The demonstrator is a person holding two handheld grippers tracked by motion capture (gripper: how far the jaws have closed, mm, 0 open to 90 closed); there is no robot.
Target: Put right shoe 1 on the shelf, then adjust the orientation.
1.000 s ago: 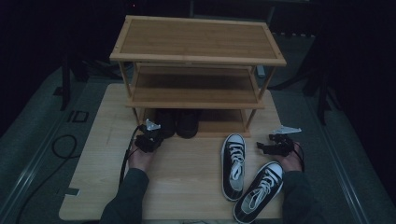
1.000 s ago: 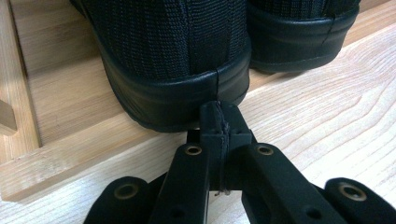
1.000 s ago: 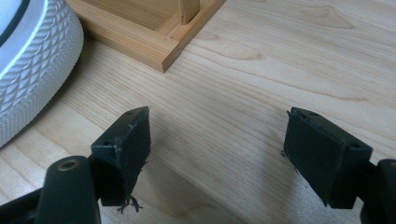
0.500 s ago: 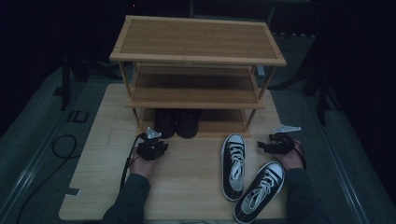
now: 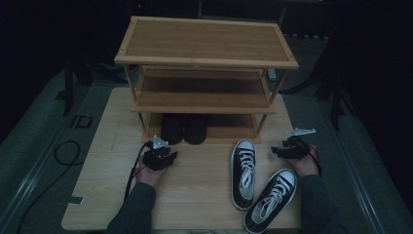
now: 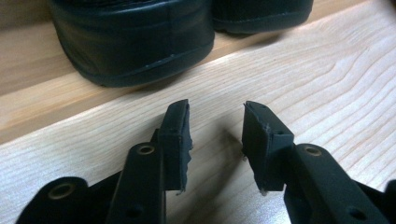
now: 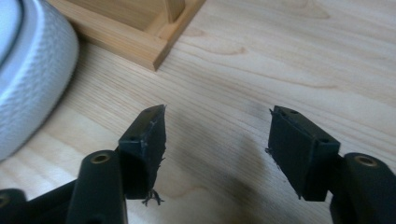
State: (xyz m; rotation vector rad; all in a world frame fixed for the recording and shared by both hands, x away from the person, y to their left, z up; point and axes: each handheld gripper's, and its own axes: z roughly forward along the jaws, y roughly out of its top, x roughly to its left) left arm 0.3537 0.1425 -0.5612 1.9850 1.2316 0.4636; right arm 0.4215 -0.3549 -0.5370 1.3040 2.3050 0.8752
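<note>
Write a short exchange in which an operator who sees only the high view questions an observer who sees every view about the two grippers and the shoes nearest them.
Operator: Is anything between the jaws of the left gripper?
Observer: No. Its jaws have just been opening, with only bare table between them. The black shoe sits just ahead, untouched.
Operator: And the right gripper?
Observer: Its jaws have just been closing, but they stand well apart over bare wood. The sneaker shows its white toe cap at the left of the right gripper view, clear of the jaws.
</note>
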